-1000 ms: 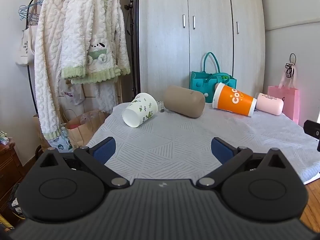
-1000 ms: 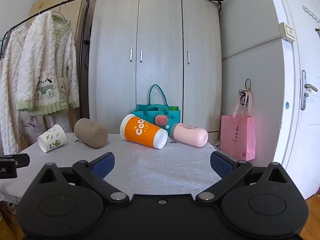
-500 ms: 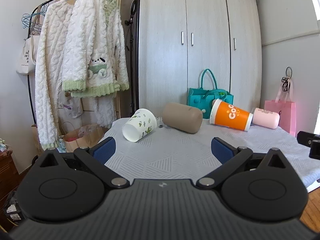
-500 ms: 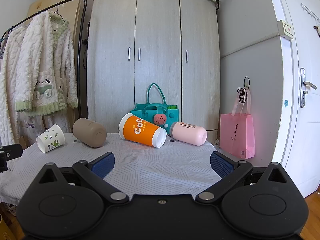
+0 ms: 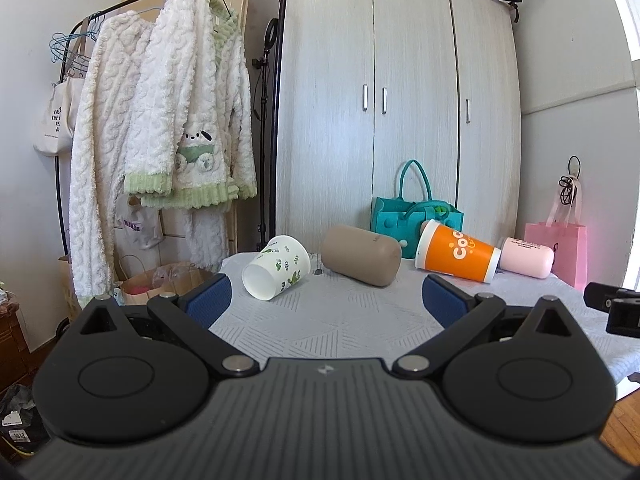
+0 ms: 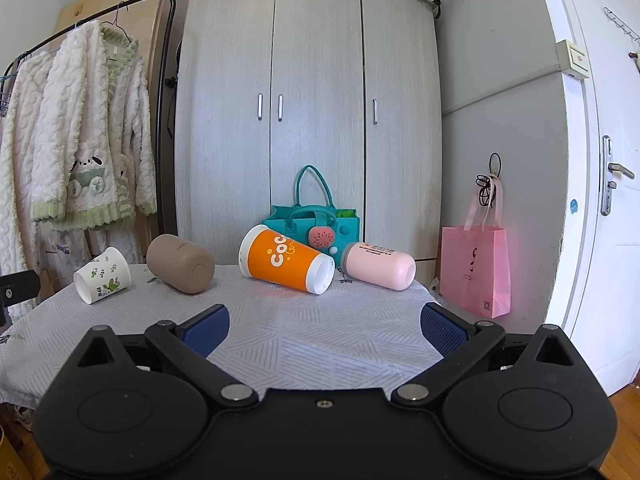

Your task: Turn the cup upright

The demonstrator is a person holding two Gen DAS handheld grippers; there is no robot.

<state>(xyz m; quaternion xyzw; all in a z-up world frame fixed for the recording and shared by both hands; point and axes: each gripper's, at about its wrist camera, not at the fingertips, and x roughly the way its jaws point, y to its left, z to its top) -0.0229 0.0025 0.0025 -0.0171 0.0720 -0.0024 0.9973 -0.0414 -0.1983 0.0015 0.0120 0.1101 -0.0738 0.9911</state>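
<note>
Several cups lie on their sides on a table with a grey patterned cloth: a white cup with green leaves at the left, a tan cup, an orange cup and a pink cup. The right wrist view shows them too: white, tan, orange, pink. My left gripper is open and empty, short of the white and tan cups. My right gripper is open and empty, short of the orange cup.
A teal bag stands behind the cups before a wardrobe. A pink bag hangs at the right wall by a door. A clothes rack with white robes stands left of the table.
Both wrist views have tilted up and drawn back slightly, so the cups sit lower and smaller in view. Both grippers stay open. The cups have not moved.
</note>
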